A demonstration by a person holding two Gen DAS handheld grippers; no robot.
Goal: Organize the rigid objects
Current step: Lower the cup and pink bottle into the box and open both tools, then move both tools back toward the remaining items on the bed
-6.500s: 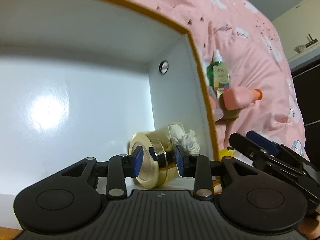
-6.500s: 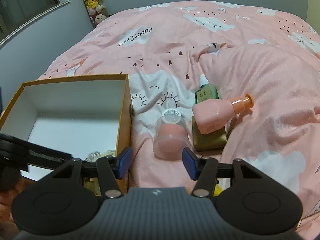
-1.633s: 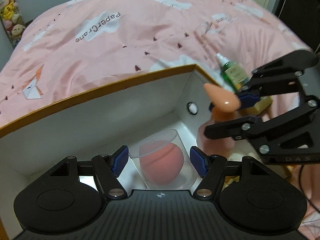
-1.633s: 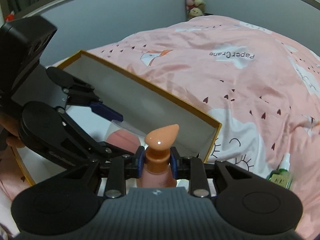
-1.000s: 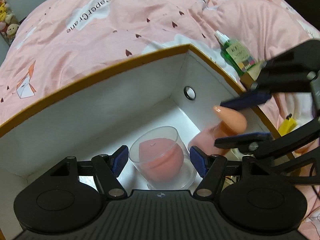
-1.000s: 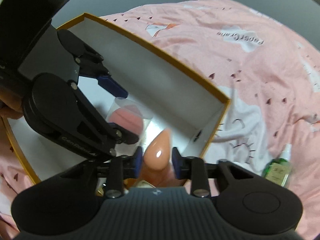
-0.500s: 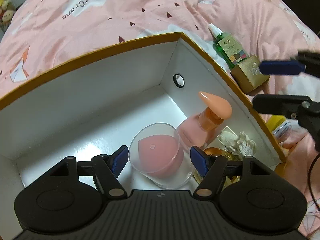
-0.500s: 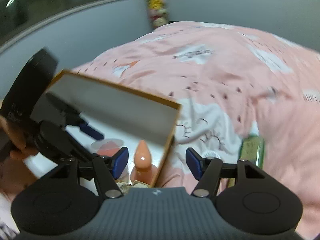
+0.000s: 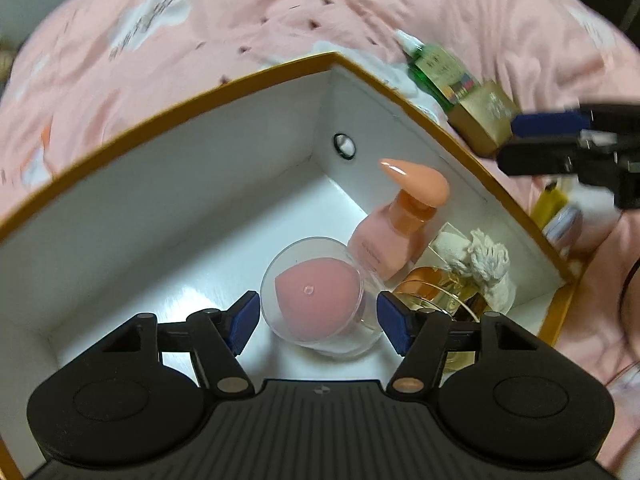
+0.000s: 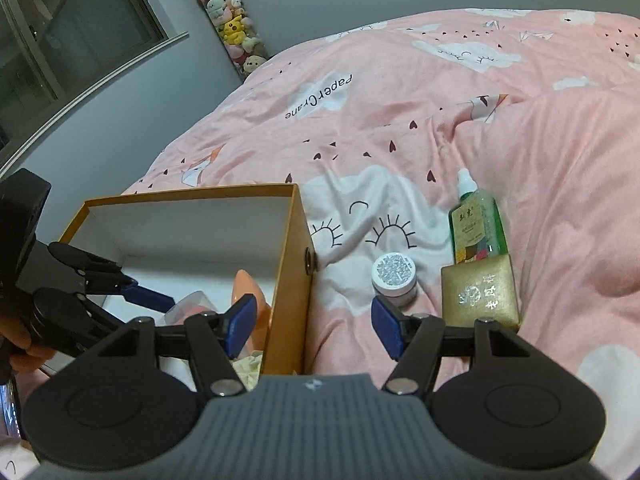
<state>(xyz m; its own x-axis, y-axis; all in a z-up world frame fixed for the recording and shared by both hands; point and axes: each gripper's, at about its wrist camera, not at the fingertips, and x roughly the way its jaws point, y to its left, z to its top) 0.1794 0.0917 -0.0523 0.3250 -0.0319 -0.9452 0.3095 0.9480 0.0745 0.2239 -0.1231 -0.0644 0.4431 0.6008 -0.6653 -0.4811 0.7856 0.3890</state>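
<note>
An orange-rimmed white box [image 9: 240, 76] sits on the pink bed; it also shows in the right wrist view [image 10: 294, 248]. Inside stand a clear cup with a pink sponge [image 9: 316, 292], a pink pump bottle [image 9: 396, 228], a gold jar [image 9: 436, 292] and a white rag [image 9: 484, 260]. My left gripper [image 9: 318, 320] is open over the box, its pads either side of the cup without touching. My right gripper [image 10: 312, 322] is open and empty above the box's right wall. On the bed lie a green bottle [image 10: 476, 224], a gold box [image 10: 480, 292] and a small white jar [image 10: 394, 274].
A yellow item [image 9: 554, 204] and a pale object lie on the quilt right of the box. The pink quilt [image 10: 400, 100] covers the whole bed. A window and a tube of plush toys [image 10: 228, 20] stand at the wall behind.
My right gripper let go of the pink pump bottle inside the box, opened, and pulled back right over the bed. The left gripper stays open around the cup, tilted slightly.
</note>
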